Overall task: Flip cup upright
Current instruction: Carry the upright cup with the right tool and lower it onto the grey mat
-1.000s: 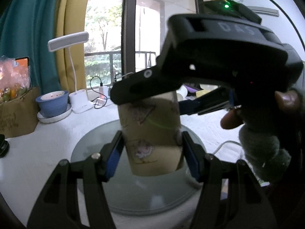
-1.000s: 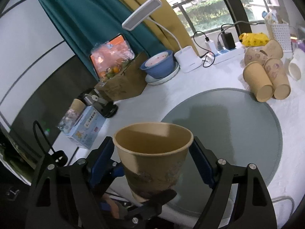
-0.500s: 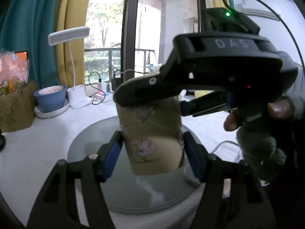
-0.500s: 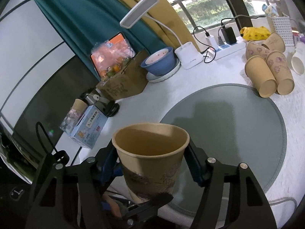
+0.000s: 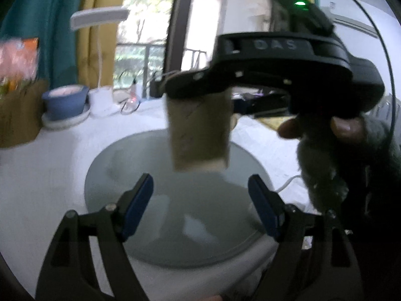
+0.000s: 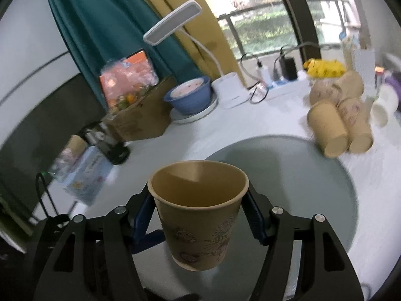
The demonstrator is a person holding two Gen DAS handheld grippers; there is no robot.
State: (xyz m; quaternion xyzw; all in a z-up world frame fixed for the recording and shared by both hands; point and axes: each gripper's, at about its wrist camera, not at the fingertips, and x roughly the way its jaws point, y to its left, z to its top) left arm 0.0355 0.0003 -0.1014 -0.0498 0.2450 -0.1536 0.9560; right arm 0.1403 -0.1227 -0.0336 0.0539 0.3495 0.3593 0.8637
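The tan paper cup (image 6: 198, 215) sits mouth-up, rim wide open and empty inside, faint cartoon prints on its side. It's pinched near the rim by the right claw (image 6: 199, 212), hanging clear above the grey round mat (image 6: 313, 175) with its base in the air. From the left wrist view the cup (image 5: 199, 130) looks blurred, upright, base lowest.

We read one marking only: the letters "DAS" on the black housing of the right gripper (image 5: 274, 45), seen from the left wrist camera. The print on the small blue box (image 6: 85, 175) at the bench edge is too blurred for us to read
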